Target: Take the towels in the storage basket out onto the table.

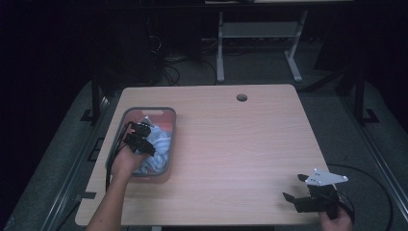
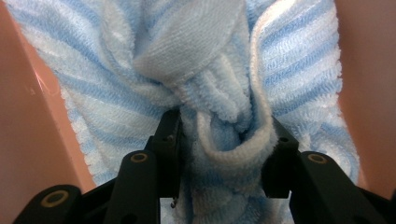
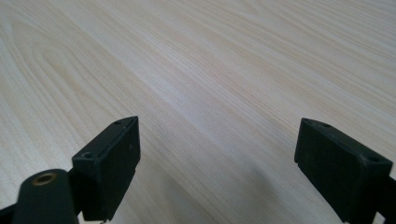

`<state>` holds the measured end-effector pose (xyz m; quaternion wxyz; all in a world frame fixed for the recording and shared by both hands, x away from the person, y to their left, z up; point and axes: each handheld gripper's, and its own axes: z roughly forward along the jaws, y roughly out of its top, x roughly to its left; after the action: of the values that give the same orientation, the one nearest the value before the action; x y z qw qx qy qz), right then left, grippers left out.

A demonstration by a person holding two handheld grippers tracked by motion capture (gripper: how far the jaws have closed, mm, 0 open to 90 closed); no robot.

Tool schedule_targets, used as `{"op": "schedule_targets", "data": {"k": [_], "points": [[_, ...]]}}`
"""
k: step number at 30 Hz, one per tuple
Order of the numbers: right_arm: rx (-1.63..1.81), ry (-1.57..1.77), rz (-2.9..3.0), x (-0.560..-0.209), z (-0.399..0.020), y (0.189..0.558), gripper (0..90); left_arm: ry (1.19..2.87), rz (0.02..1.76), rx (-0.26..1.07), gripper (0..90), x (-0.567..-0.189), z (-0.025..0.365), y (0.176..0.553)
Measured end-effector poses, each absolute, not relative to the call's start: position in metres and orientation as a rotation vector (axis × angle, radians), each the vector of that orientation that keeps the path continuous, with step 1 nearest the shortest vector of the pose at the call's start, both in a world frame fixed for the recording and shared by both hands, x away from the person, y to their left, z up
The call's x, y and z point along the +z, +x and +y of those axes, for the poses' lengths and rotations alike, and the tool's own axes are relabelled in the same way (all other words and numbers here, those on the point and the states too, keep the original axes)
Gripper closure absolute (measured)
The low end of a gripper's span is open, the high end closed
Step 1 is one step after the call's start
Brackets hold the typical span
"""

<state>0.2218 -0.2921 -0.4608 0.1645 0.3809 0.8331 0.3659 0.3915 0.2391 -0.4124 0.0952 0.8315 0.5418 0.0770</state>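
A blue and white striped towel lies bunched in a grey-rimmed bin on the left of the wooden table. My left gripper reaches down into the bin. In the left gripper view its black jaws press from both sides on a raised fold of the towel, with the bin's pinkish walls at either side. My right gripper hovers low near the table's front right corner. Its jaws stand wide apart over bare wood with nothing between them.
A round cable hole sits near the table's far edge. Beyond the table, the white legs of another desk stand on a dark floor with cables. Bare wood spans the space between the bin and the right gripper.
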Motion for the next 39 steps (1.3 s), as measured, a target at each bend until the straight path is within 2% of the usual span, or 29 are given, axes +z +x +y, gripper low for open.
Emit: {"op": "schedule_targets", "data": {"k": [15, 39], "points": [[1.043, 1.085, 2.371, -0.461, -0.291, 0.221, 13.7, 2.404, 1.620, 0.157, 64.6, -0.411, 0.250, 0.392], [1.040, 1.084, 2.344, -0.458, -0.294, 0.220, 13.7, 2.222, 1.567, 0.114, 66.6, -0.382, 0.277, 0.375]]}}
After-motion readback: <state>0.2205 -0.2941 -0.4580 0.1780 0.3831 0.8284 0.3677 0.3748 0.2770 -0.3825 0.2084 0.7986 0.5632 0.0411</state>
